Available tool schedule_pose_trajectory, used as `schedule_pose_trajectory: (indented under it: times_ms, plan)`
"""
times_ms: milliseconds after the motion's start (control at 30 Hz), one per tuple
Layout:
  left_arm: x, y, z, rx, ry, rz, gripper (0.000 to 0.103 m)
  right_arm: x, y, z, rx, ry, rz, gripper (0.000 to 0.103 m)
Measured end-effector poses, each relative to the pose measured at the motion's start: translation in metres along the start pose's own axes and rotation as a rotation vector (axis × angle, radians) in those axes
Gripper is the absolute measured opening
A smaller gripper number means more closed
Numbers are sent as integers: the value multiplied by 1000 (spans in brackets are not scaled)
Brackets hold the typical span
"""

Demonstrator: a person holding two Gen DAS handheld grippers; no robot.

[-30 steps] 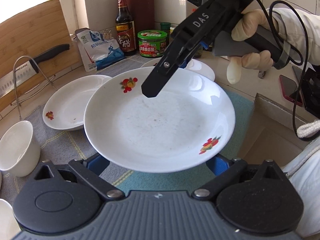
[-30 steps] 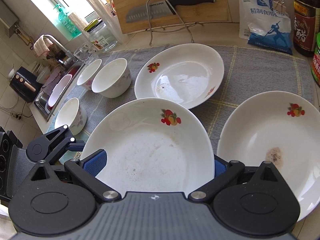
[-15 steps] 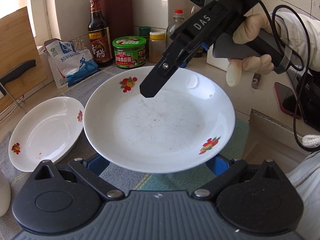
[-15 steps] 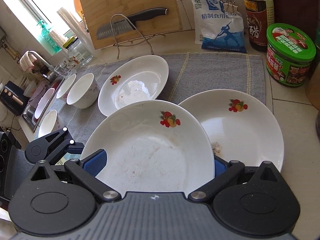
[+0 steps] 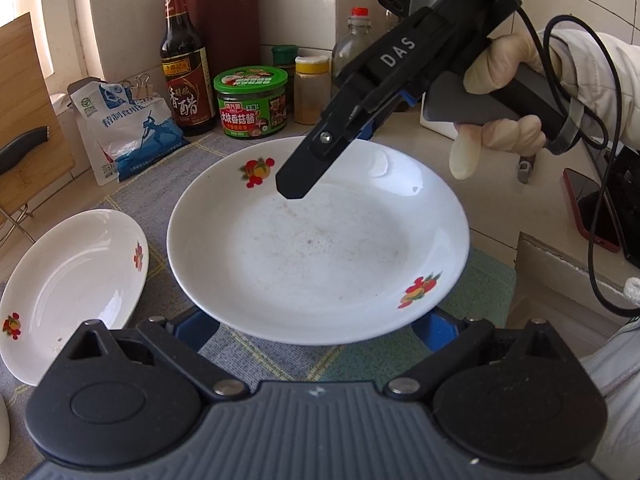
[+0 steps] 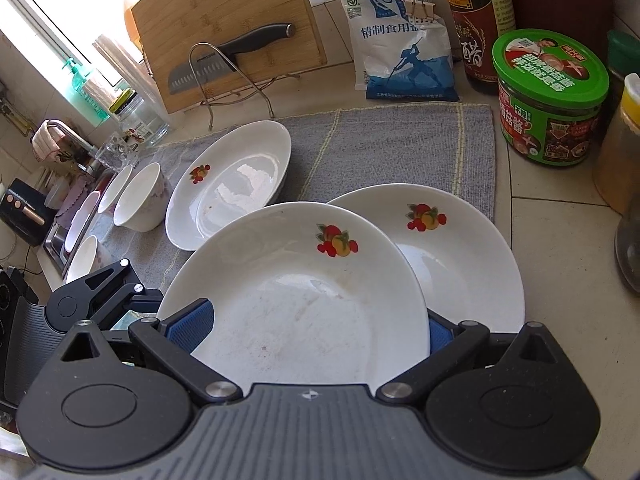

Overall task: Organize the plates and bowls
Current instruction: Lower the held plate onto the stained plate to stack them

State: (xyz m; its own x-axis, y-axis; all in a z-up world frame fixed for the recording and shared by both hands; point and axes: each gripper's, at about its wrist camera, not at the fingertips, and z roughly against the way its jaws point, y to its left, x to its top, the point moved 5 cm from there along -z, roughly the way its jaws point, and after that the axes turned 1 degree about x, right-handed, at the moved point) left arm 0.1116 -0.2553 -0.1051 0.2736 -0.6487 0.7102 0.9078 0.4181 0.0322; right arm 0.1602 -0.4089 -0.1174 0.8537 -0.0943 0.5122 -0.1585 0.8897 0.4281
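Observation:
A white plate with fruit prints (image 5: 316, 248) (image 6: 296, 300) hangs in the air between both grippers. My left gripper (image 5: 314, 332) is shut on its near rim, blue pads on either side. From the opposite side my right gripper (image 6: 314, 328) is shut on the same plate; in the left wrist view it (image 5: 304, 176) reaches in over the far rim, held by a gloved hand (image 5: 500, 100). Just under and behind the held plate lies a second plate (image 6: 460, 248). A third plate (image 5: 72, 292) (image 6: 232, 184) rests on the grey mat (image 6: 380, 148). Three white bowls (image 6: 140, 200) stand further left.
Behind the mat stand a green-lidded jar (image 6: 552, 96), a dark vinegar bottle (image 5: 186, 64), a salt bag (image 6: 400, 48) and spice jars (image 5: 312, 88). A cutting board with a knife (image 6: 228, 52) leans on a wire rack. A sink (image 6: 72, 216) is left; a phone (image 5: 588, 204) lies right.
Both grippers have carried the plate rightwards along the counter, away from the bowls. It now hangs over the rightmost plate, close to the jars.

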Motion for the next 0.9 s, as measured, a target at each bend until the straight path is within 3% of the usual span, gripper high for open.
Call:
schedule_pose_trajectory:
  times_ms: [900]
  plan:
    - [16,13,-33,-22,28,5,101,0,-35,-7,-26,14,-44,103]
